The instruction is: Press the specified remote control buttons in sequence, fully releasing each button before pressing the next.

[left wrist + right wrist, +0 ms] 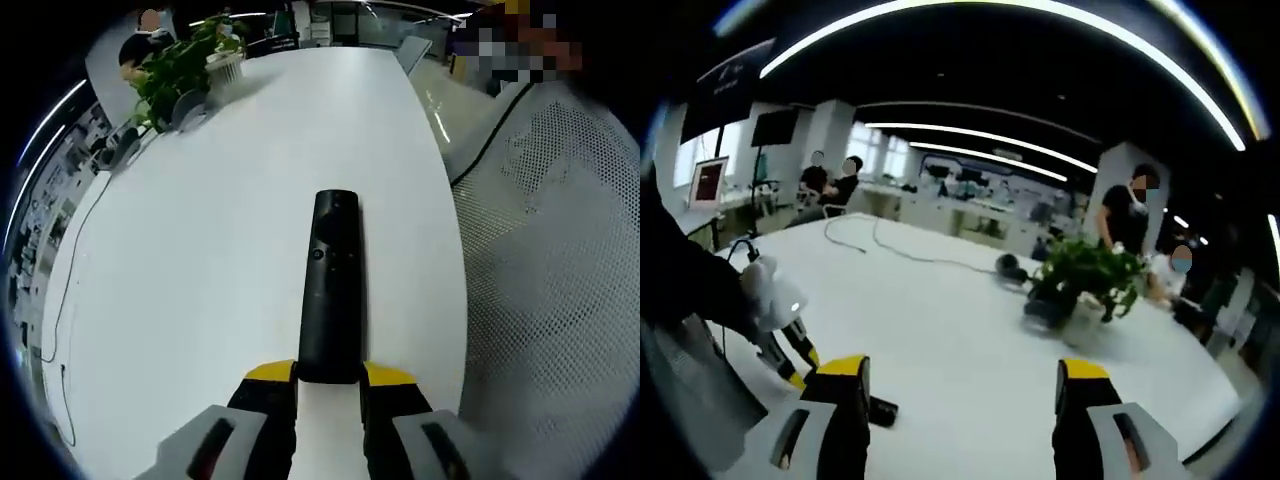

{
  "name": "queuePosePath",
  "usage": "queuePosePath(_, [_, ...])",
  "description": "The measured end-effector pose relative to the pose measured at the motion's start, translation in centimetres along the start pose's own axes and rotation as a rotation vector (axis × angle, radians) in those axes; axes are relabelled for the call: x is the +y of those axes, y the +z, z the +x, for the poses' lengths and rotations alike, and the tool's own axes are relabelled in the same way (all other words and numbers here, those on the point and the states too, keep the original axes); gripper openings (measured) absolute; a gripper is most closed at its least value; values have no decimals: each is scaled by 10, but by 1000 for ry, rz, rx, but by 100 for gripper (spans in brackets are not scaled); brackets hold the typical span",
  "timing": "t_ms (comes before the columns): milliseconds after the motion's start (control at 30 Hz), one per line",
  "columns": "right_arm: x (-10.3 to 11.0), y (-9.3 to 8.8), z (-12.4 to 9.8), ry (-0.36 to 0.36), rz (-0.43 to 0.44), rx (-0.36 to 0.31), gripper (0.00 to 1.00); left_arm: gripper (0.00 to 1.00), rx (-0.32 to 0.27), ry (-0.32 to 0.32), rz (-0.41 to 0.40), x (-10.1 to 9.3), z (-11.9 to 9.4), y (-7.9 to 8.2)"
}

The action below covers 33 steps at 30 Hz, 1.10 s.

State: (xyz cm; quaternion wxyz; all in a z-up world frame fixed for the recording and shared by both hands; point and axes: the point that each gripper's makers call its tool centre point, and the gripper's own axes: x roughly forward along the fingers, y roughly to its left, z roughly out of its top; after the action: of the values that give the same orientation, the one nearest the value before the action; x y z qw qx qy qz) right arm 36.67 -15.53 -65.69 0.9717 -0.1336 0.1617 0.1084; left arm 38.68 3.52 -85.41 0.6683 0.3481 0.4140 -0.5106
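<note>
Left gripper [328, 382] is gripping the near end of the black remote control [331, 288]: fingers [268, 374] are sitting tight on both sides of it, yellow tips touching its edges. Remote is lying flat on the white surface [200, 270], running straight out ahead of the fingers, with one small round button showing up toward its far end. Potted plant [185, 65] is sitting well beyond the fingers, off to the left at the far end of the surface; a thin cable [60, 310] is trailing along the left edge. White mesh chair back [560, 300] is standing just off the right side of the surface. Right gripper [962, 388] is hanging wide open above the surface, fingers well apart, nothing between them. Remote's end [881, 409] is peeking out just beside its left finger, and the left gripper is showing further left of that. The plant is sitting ahead of the right finger, people in the background behind it.
</note>
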Motion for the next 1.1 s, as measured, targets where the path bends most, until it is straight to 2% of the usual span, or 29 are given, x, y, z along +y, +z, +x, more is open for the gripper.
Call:
queuePosePath(200, [-6,-1,1,-35,4,-4,86,23,11,25,11,23,-6,0])
queuePosePath(367, [-10,-2,2,-41,24,-1,89,23,16,39,13,42,-7,0])
queuePosePath(567, [-8,-7,4,-36,22,21,89,23,17,58,9,66,-10,-2])
queuePosePath(833, [-6,-11,6,-32,6,39,88,23,43,78,43,97,-12,-3])
queuePosePath(1100, [-7,-14,6,-38,8,55,85,23,65,102,78,130,-15,3])
